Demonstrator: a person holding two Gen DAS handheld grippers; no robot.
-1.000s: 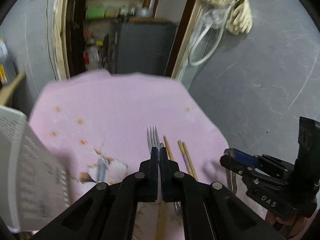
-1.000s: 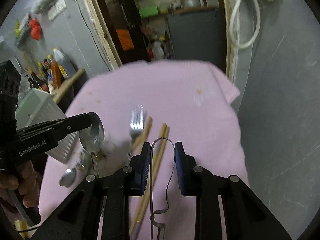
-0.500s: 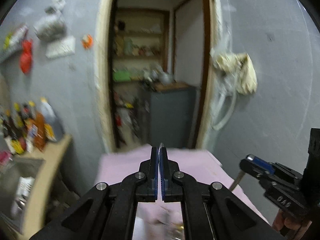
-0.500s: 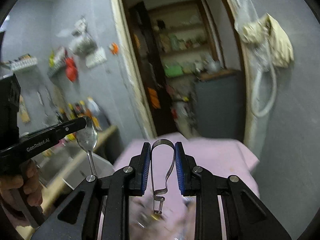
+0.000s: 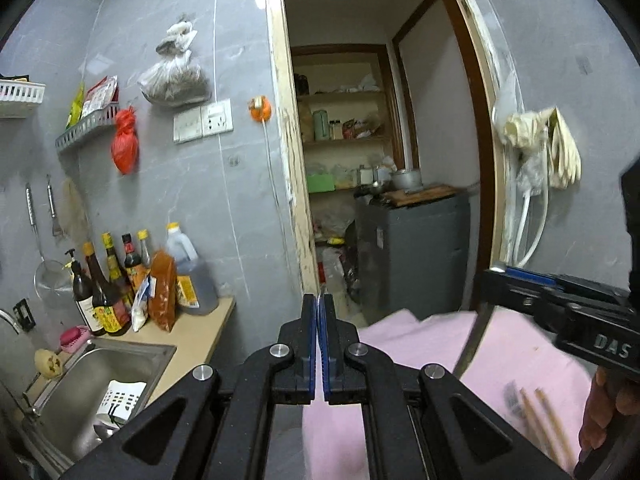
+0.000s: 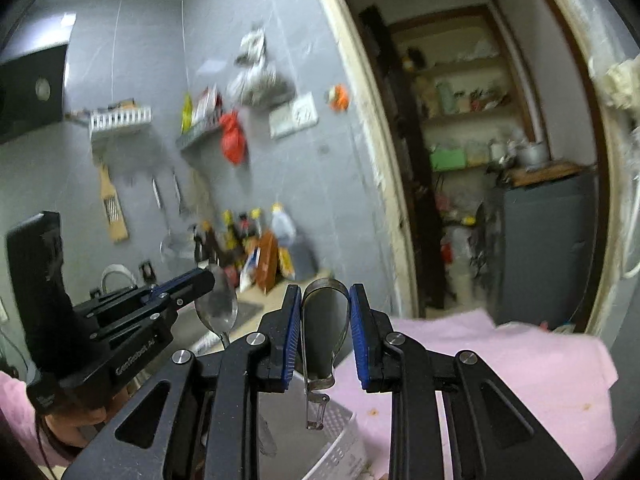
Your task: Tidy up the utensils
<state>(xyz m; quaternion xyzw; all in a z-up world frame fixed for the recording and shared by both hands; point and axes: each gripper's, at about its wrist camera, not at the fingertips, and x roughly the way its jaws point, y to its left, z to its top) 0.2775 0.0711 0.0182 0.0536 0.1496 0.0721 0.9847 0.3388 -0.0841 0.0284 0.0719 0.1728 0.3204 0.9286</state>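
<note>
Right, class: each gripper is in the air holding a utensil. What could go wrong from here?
1. The left gripper pinches the spoon only by its bowl, with the handle hanging, so it may swing or slip.
2. The right gripper squeezes a springy metal loop, which could pop out.
3. The spoon and the right jaws sit close and might knock.

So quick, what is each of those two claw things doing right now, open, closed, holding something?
Left gripper: closed on a spoon, gripped edge-on.
Right gripper: closed on a bent metal utensil, loop end between its pads.
</note>
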